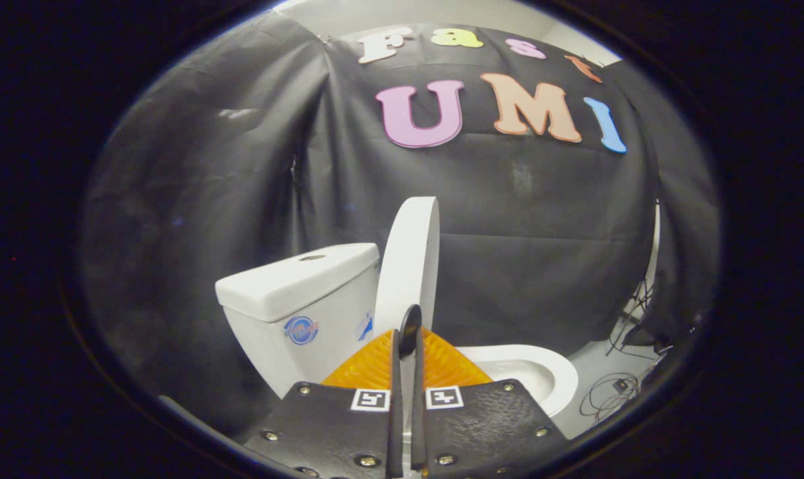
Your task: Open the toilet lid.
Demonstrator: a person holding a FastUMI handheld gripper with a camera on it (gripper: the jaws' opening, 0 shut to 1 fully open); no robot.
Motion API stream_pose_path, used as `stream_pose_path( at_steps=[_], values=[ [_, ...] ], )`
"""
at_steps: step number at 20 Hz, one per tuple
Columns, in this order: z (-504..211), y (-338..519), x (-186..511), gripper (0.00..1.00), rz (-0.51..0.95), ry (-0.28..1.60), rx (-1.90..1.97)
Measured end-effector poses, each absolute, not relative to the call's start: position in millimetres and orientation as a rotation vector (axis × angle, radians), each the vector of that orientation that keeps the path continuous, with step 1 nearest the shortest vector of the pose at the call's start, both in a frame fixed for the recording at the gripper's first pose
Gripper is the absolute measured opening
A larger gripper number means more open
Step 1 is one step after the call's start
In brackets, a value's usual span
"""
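Note:
The white toilet lid point(412, 256) stands raised, nearly upright and seen edge-on, right beside the tank point(295, 293). A small black tab point(410, 324) on the lid's edge sticks up between my fingertips. My gripper point(407, 346) is drawn together on this tab, the two orange fingers point(369, 366) pressing it from either side. The open bowl and its white seat rim point(542, 372) lie to the right of the fingers, lower down.
Black cloth walls close in behind and on both sides of the toilet. Cables and a small box point(618, 386) lie on the pale floor right of the bowl.

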State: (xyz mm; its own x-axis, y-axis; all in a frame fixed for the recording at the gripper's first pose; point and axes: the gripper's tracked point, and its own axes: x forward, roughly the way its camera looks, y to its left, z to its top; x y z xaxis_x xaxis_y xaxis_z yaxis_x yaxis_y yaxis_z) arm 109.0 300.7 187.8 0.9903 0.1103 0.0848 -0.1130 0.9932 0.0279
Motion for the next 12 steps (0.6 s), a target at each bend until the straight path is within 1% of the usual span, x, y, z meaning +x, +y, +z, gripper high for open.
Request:
stream_pose_path(
  at_steps=[12],
  values=[
    [187.4, 327.1, 109.7, 0.05, 0.16, -0.118, 0.02]
  ],
)
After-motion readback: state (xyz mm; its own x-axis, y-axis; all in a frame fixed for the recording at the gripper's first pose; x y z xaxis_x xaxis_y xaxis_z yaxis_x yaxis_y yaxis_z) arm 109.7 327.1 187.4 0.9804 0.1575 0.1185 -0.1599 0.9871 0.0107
